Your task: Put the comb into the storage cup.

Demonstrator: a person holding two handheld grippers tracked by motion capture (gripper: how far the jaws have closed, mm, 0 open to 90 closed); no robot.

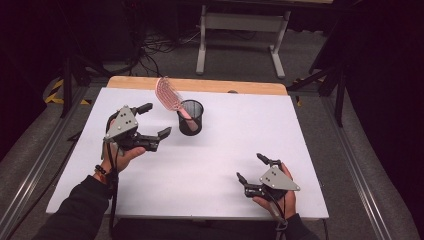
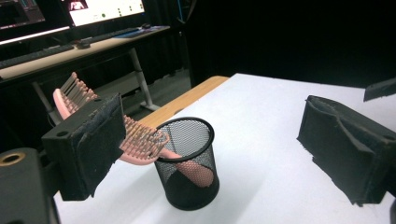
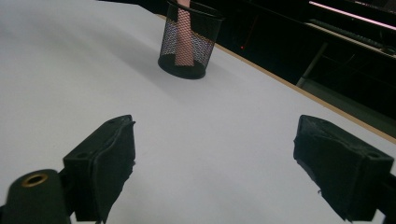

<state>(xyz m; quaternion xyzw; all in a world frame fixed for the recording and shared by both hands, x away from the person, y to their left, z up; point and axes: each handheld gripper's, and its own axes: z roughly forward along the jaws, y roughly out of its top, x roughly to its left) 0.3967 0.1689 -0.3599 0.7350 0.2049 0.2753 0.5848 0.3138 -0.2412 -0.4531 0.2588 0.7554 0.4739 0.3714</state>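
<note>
A black mesh cup (image 1: 191,117) stands upright on the white table (image 1: 240,135) toward the back. A pink hairbrush (image 1: 169,95) rests in it handle down, its head leaning out to the left over the rim. My left gripper (image 1: 155,120) hovers open just left of the cup, nothing between its jaws. In the left gripper view the cup (image 2: 189,163) and brush (image 2: 135,137) sit between the spread jaws, the brush head partly behind the left pad (image 2: 91,144). My right gripper (image 1: 251,167) is open near the front right, empty. The cup (image 3: 190,39) stands far ahead of it.
A wooden strip (image 1: 200,84) runs along the table's back edge. Beyond it stands a desk frame (image 1: 240,30) with cables on the floor. A desk with monitors and a keyboard (image 2: 56,46) sits behind the table. Metal rails flank both sides.
</note>
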